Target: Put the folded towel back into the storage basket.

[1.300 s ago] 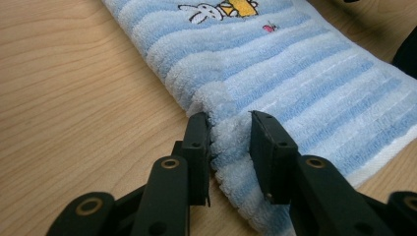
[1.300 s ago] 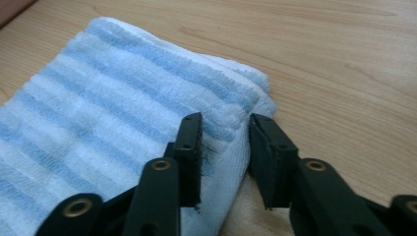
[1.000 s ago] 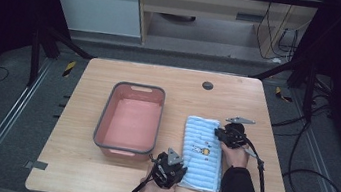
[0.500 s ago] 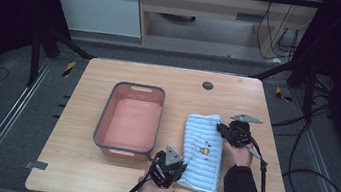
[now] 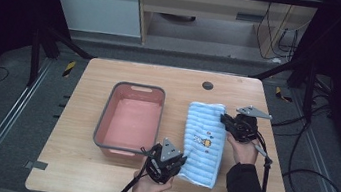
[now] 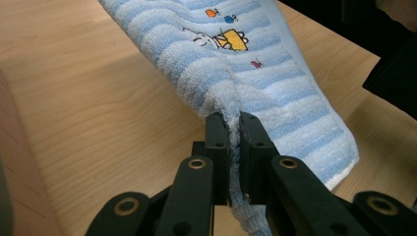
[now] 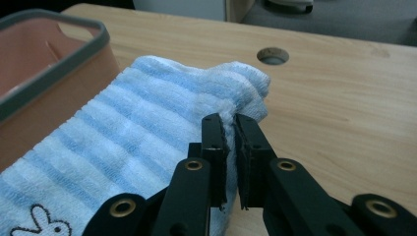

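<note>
One blue striped towel (image 5: 204,142) lies folded on the wooden table (image 5: 72,173), just right of the pink bin (image 5: 130,120). My left gripper (image 6: 234,129) is clamped on the towel's near edge, a bunched ridge of terry pinched between its jaws. My right gripper (image 7: 230,129) is closed on the towel's far right edge, near the round hole (image 7: 272,55) in the tabletop.

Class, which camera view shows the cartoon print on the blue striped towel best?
The left gripper view: the print is close, sharp and whole on the towel. The high view shows it tiny; the right gripper view catches just a rabbit outline at its bottom edge.
</note>
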### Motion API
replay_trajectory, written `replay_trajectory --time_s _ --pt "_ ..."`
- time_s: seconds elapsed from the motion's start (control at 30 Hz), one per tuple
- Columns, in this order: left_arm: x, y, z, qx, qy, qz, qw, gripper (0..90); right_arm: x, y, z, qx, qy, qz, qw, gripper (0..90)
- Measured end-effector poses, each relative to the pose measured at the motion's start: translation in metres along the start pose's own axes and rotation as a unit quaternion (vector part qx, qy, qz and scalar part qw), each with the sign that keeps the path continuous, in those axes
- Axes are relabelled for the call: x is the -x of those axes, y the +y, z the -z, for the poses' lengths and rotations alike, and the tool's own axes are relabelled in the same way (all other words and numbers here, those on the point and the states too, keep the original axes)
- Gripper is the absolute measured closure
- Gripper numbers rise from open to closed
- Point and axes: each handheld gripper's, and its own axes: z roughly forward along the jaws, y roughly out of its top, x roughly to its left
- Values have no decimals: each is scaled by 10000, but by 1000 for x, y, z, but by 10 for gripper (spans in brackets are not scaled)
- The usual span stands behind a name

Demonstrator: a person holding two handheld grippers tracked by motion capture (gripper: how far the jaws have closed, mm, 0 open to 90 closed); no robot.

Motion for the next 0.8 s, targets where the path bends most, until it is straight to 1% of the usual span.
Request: replay_trajectory --time_s 0.03,0.1,0.23,0.43,0.47,0.5,0.53,0.57,0.63,0.8 --pt "0 4 4 30 25 -52 10000 843 -1 2 2 14 -15 30 10000 840" --pt "0 7 8 90 37 -82 9999 843 -4 8 6 75 -34 89 9999 840" --pt "-2 14 18 178 53 -108 9998 843 -10 20 14 214 -56 188 9996 840" --pt "-6 26 34 331 94 -162 9993 843 -19 36 23 363 -75 275 9989 840" --pt "-6 26 34 331 94 -162 9993 843 -20 39 24 401 -97 295 9987 840" --pt "-8 30 38 386 104 -143 9991 843 -22 42 25 431 -89 294 9986 841" --pt "-8 30 38 386 104 -143 9991 843 -22 42 25 431 -89 294 9986 841" --pt "-9 32 40 397 111 -141 9990 843 -25 46 26 466 -87 342 9983 841" --pt "-12 37 46 433 157 -189 9988 843 -28 51 27 495 -68 344 9982 841" --pt "-20 43 58 563 199 -148 9981 843 -34 62 29 587 -50 355 9976 840"
